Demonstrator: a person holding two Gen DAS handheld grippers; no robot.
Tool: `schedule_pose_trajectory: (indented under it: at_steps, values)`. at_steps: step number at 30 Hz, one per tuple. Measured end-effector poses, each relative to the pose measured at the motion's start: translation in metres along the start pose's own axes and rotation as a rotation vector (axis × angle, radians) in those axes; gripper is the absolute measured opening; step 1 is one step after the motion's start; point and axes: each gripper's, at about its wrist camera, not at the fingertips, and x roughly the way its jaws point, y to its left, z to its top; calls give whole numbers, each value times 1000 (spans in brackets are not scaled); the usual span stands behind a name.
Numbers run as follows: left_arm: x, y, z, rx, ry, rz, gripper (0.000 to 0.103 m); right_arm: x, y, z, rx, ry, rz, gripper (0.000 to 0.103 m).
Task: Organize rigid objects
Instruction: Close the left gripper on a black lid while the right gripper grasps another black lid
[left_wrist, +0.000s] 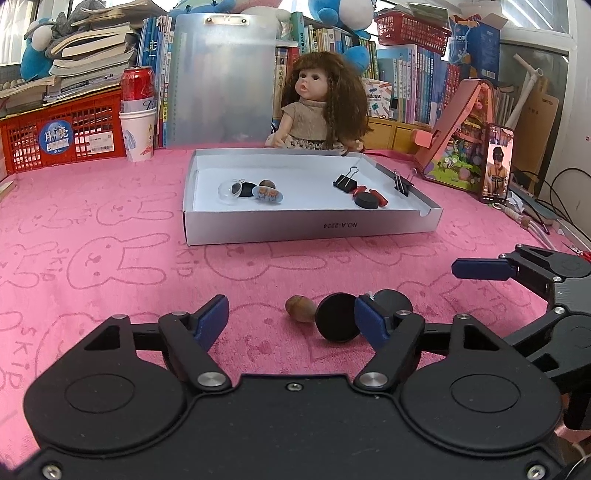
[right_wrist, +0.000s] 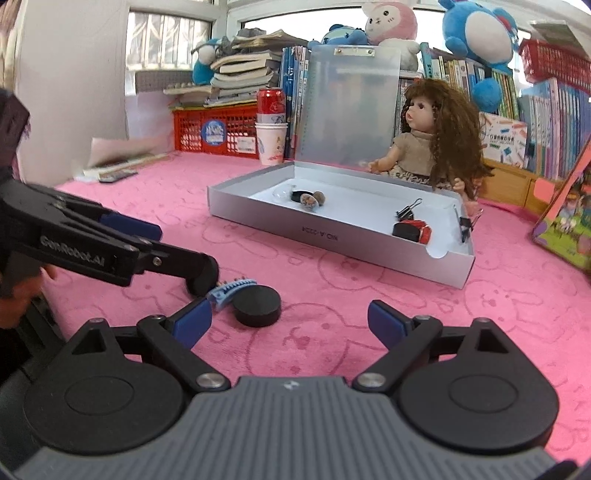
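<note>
My left gripper (left_wrist: 291, 319) stands open just above the pink cloth. Between its pads lie a brown nut (left_wrist: 300, 309) and a black disc (left_wrist: 338, 321) that stands on edge against the right pad; the left pad is free. A second black disc (left_wrist: 393, 301) lies flat behind that right pad. My right gripper (right_wrist: 289, 321) is open too, with this flat disc (right_wrist: 256, 306) and a light-blue toothed clip (right_wrist: 231, 290) just ahead of its left finger. The shallow silver box (left_wrist: 310, 225) farther back holds several small items.
In the box lie a clear ball (left_wrist: 231, 192), a binder clip (left_wrist: 345, 181) and another black disc (left_wrist: 366, 201). A doll (left_wrist: 317, 107), a clipboard, a red can on paper cups (left_wrist: 137, 110), a red crate and books line the back. A phone (left_wrist: 496, 164) stands at the right.
</note>
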Motion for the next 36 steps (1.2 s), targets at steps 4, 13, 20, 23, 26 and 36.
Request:
schedule_pose_trajectory:
  at_steps: [4, 13, 20, 23, 26, 36]
  values:
    - [1, -1, 0, -3, 10, -4, 46, 4, 2, 2, -9, 13, -25, 94]
    - [-5, -13, -1, 46, 5, -42, 38, 14, 6, 5, 7, 49, 1, 66]
    - [0, -17, -1, 43, 14, -45, 38, 18, 13, 10, 10, 67, 47, 36]
    - [1, -18, -1, 46, 14, -45, 38, 17, 11, 10, 16, 64, 32, 36]
    - [3, -18, -3, 49, 23, -47, 38, 16, 3, 8, 51, 68, 7, 36]
    - [10, -26, -10, 56, 38, -57, 36, 5, -12, 1, 77, 64, -71, 36]
